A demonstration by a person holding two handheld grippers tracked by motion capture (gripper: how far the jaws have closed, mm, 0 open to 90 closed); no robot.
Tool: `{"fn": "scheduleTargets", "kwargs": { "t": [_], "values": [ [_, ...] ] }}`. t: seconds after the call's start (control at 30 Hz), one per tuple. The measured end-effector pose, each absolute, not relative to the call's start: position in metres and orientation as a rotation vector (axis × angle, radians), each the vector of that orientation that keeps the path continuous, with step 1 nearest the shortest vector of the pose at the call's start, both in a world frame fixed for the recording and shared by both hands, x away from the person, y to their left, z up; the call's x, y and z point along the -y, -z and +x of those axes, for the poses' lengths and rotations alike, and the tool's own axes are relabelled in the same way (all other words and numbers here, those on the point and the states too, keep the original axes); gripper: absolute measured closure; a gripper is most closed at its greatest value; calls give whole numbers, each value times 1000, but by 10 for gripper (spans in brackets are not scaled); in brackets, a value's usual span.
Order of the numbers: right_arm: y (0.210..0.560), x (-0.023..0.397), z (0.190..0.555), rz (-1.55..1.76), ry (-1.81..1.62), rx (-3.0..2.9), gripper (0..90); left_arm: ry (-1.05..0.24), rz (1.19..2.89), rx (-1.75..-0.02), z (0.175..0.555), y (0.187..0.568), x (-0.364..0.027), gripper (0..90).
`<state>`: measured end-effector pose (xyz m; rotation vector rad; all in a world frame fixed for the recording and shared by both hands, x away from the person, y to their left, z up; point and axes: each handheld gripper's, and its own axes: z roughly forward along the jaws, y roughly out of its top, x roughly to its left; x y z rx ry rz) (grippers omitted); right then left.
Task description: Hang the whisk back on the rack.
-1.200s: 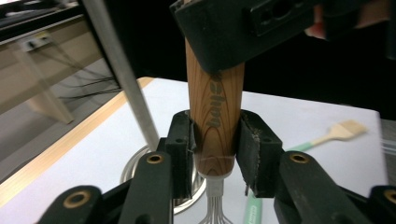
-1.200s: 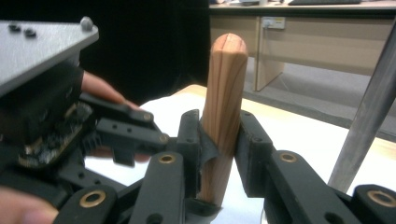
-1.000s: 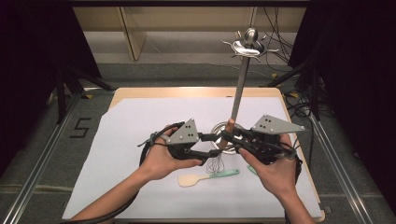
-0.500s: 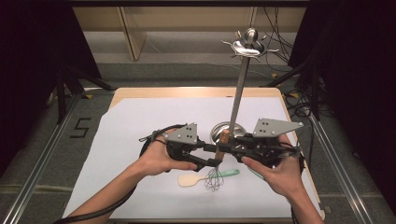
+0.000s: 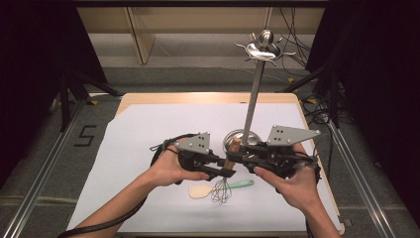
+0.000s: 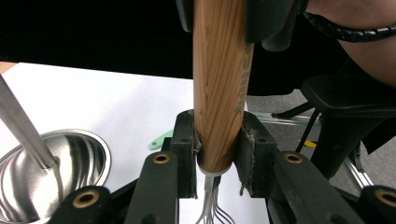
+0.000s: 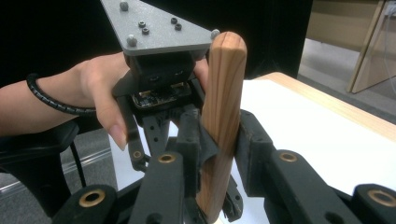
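A whisk with a wooden handle [image 5: 232,150] and wire head [image 5: 221,191] hangs upright just above the white sheet. My right gripper [image 5: 235,148] comes in from the right and is shut on the upper handle [image 7: 226,79], its pads [image 7: 250,140] pressing both sides. My left gripper [image 5: 229,171] comes in from the left, lower on the handle. Its jaws have just been closing, and its pads [image 6: 187,149] now press the handle's bottom end [image 6: 219,70], just above the wires.
A metal utensil stand has a bowl-shaped base [image 5: 246,136], a slanted pole [image 5: 255,99] and hooks on top [image 5: 262,49], right behind the grippers. A spatula with a pale head [image 5: 200,192] and green handle [image 5: 242,184] lies under the whisk. The white sheet [image 5: 148,129] covers the table.
The left gripper's jaws have drawn in onto the lower handle of the whisk. The right gripper keeps its grip and stays in place.
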<state>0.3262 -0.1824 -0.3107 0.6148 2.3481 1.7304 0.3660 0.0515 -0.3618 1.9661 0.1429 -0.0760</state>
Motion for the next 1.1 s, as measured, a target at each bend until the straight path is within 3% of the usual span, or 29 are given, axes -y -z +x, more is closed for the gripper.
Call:
{"fn": "scheduleTargets", "kwargs": {
  "t": [0.17, 0.27, 0.4, 0.63, 1.1],
  "values": [
    [312, 183, 325, 647, -1730, -2319, 730, 48, 1990, -181, 366, 358, -51, 705],
    [313, 186, 322, 708, -1728, -2272, 632, 18, 1999, -225, 368, 353, -51, 705],
    [315, 193, 319, 743, -1722, -2201, 567, -17, 2008, -248, 373, 349, -52, 706],
    [323, 209, 312, 841, -1686, -2121, 563, -41, 1999, -264, 384, 340, -55, 706],
    [376, 235, 308, 1042, -1438, -2071, 575, -110, 2005, -270, 407, 317, -56, 706]
  ]
}}
